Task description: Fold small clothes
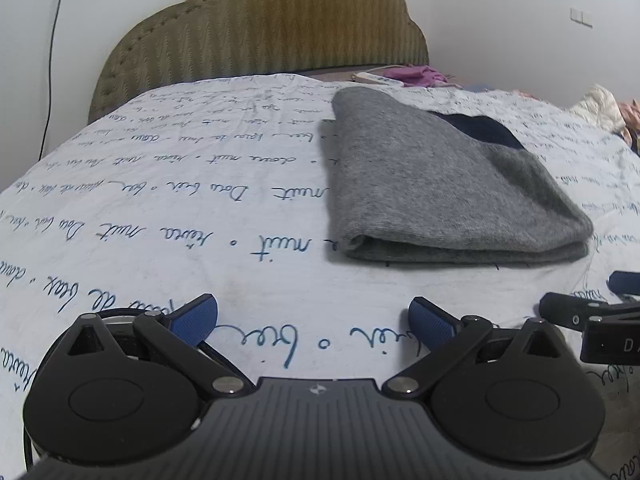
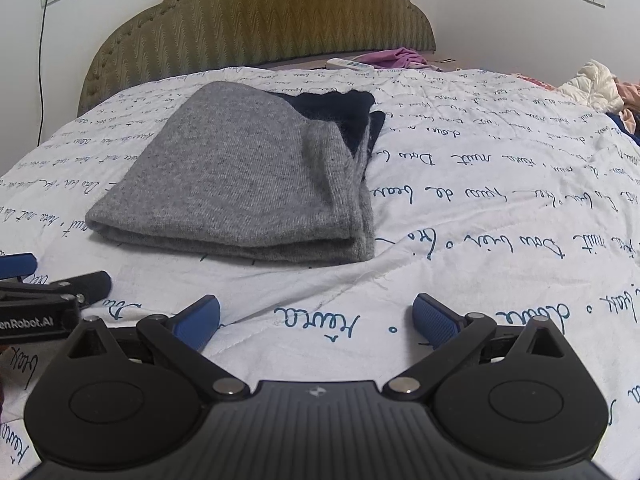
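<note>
A grey knitted garment (image 1: 432, 184) lies folded into a flat stack on the white bedspread, with a dark navy part showing at its far side. In the right wrist view the same garment (image 2: 248, 176) sits ahead and to the left. My left gripper (image 1: 314, 320) hovers open over the bedspread, short of the garment's near edge, holding nothing. My right gripper (image 2: 316, 318) is open too, near the garment's front right corner, with only sheet between its blue pads. Each gripper shows at the edge of the other's view.
The white bedspread (image 1: 160, 208) carries blue handwriting print. A padded olive headboard (image 1: 264, 28) stands behind. A remote (image 2: 348, 64) and purple cloth (image 2: 396, 56) lie near the headboard, more clothes (image 2: 596, 84) at the far right. A cable (image 1: 52, 60) hangs from a wall socket.
</note>
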Tool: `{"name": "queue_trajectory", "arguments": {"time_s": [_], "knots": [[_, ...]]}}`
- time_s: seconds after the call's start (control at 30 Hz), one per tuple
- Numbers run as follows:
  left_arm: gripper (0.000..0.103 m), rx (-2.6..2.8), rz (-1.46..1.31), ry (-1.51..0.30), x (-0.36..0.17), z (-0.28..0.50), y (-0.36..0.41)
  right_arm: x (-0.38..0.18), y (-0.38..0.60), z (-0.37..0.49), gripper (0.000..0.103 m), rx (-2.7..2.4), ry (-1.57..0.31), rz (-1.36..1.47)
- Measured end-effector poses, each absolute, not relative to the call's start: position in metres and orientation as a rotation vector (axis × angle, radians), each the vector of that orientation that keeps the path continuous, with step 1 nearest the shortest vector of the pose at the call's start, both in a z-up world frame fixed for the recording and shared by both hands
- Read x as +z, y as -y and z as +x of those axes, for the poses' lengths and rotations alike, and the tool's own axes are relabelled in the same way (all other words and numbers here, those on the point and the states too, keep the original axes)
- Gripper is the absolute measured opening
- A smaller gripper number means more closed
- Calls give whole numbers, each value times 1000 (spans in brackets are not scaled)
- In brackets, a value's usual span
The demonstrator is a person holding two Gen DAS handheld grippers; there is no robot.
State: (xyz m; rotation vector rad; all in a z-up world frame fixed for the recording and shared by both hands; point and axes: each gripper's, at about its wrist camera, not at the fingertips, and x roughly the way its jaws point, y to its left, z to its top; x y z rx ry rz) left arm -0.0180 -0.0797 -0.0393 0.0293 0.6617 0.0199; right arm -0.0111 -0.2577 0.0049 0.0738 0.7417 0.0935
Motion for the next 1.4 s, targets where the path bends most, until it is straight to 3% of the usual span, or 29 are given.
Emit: {"name": "queue_trajectory", "arguments": {"time_s": [1.4], "knots": [[103, 19, 39, -690, -42, -15, 83, 0, 257, -8, 103, 85, -755, 64]]}}
